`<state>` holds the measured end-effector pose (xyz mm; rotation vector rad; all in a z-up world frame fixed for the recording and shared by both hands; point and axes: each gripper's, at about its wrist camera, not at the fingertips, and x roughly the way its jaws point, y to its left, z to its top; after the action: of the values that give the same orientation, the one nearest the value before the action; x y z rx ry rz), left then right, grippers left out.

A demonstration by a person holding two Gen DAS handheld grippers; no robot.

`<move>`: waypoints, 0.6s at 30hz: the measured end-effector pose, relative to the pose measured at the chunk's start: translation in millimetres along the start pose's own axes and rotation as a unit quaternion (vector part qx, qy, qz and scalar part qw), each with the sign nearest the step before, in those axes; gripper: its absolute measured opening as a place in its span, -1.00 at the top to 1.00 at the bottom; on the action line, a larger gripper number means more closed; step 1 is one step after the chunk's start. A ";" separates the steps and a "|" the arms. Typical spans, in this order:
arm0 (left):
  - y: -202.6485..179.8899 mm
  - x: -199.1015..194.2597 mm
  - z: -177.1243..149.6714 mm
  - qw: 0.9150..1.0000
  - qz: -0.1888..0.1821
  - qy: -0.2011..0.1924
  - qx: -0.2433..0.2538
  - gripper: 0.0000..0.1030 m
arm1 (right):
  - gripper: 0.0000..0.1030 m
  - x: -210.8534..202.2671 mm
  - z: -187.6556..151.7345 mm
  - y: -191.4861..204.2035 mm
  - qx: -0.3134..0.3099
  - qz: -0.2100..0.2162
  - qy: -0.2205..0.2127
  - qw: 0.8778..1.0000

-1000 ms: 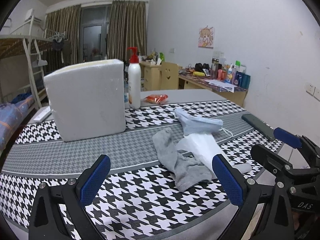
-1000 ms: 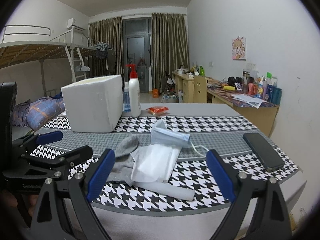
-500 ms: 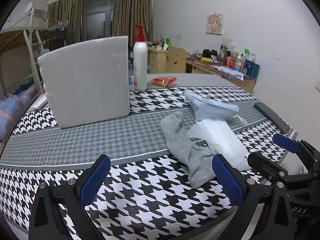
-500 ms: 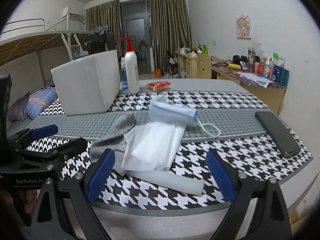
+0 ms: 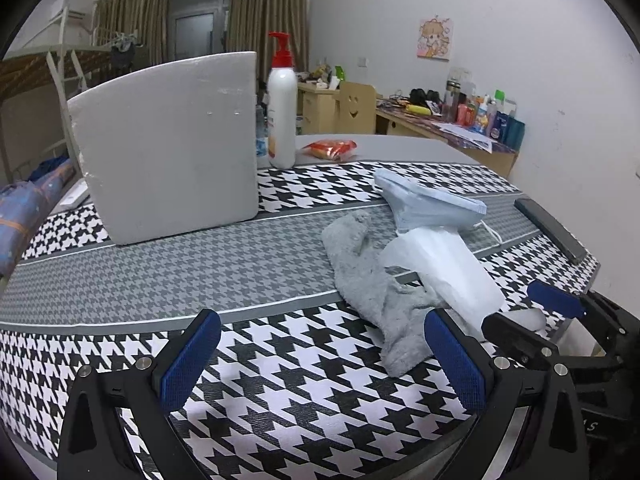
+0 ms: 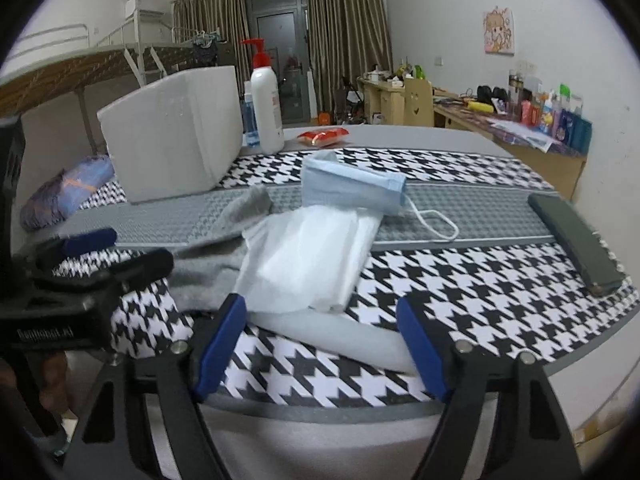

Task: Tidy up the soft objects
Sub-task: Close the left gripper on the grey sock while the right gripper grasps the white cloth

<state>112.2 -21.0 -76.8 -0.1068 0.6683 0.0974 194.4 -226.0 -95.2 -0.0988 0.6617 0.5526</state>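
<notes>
Right gripper [image 6: 320, 344] closing, pads astride pale foam strip [image 6: 344, 338] at table [image 6: 500, 288] edge, not pressing. Behind: white tissue [image 6: 308, 260], blue mask [image 6: 352, 186], grey sock [image 6: 216, 256].

Dim, even indoor light; strong fisheye warp in both views

Soft, cool overhead light leaves only faint shadows on the table [image 5: 248, 264]. Black vignette rings each frame, and straight edges bow near the rim. The right view is slightly softer; the far desk [image 6: 532, 140] blurs. White walls look flat, without glare.
</notes>
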 end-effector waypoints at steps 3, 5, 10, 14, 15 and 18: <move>3.0 0.0 0.7 1.000 0.003 0.001 -0.002 -0.98 | -0.58 4.0 4.5 2.4 -0.006 -0.002 0.000 1.000; 4.6 0.3 1.0 1.000 0.008 0.002 -0.003 -0.98 | -0.57 8.0 6.9 3.6 -0.009 0.009 0.006 1.000; 6.7 -0.1 -1.1 1.000 0.014 0.001 -0.005 -0.98 | -0.52 19.6 15.6 1.8 0.001 0.014 0.023 1.000; 6.5 1.8 0.0 1.000 0.018 0.003 -0.005 -0.98 | -0.36 30.9 20.2 -3.6 0.019 0.022 0.042 0.999; 5.5 2.1 1.1 1.000 0.017 0.003 -0.004 -0.98 | -0.25 35.8 20.3 -4.2 0.021 0.017 0.052 0.998; 2.9 5.0 3.0 1.000 0.018 0.003 0.001 -0.98 | 0.16 41.6 21.8 -7.7 0.027 0.029 0.064 0.997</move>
<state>117.6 -17.5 -77.7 -0.0925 0.6768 0.1318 237.5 -208.1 -103.9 -0.0644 0.8056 0.5880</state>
